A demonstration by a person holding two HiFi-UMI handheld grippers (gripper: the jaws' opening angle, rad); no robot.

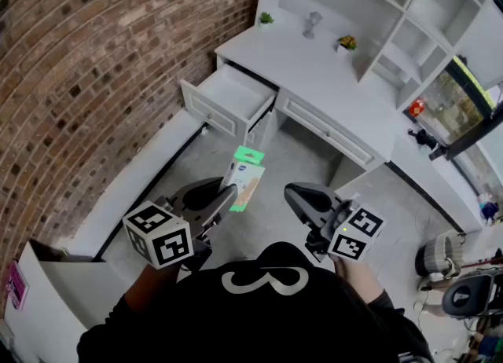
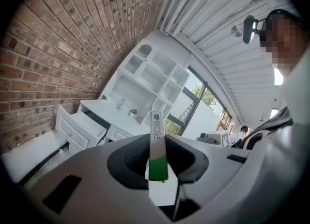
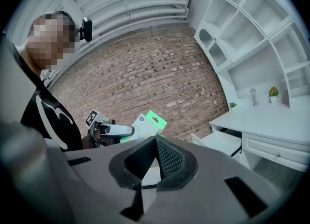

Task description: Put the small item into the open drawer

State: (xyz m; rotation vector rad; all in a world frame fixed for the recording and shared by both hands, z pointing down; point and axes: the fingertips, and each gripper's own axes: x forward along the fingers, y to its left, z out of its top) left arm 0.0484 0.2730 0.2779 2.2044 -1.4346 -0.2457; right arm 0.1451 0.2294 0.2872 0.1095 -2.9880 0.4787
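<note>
A small flat white pack with a green top (image 1: 246, 174) is pinched upright in my left gripper (image 1: 225, 199), which is shut on its lower end. In the left gripper view the pack (image 2: 157, 145) stands edge-on between the pads. The open white drawer (image 1: 234, 93) juts out of the desk ahead, well beyond the pack, and appears as the drawer (image 2: 80, 123) low at the left. My right gripper (image 1: 297, 196) is alongside, shut and empty, its tips meeting (image 3: 156, 141). From the right gripper view the pack (image 3: 147, 122) and the drawer (image 3: 220, 143) both show.
A brick wall (image 1: 86, 78) runs along the left. The white desk (image 1: 338, 78) carries a small plant (image 1: 266, 18), a figurine (image 1: 313, 22) and a flower pot (image 1: 346, 42) under open shelves. A closed drawer (image 1: 326, 130) sits right of the open one. Chairs (image 1: 464, 291) stand far right.
</note>
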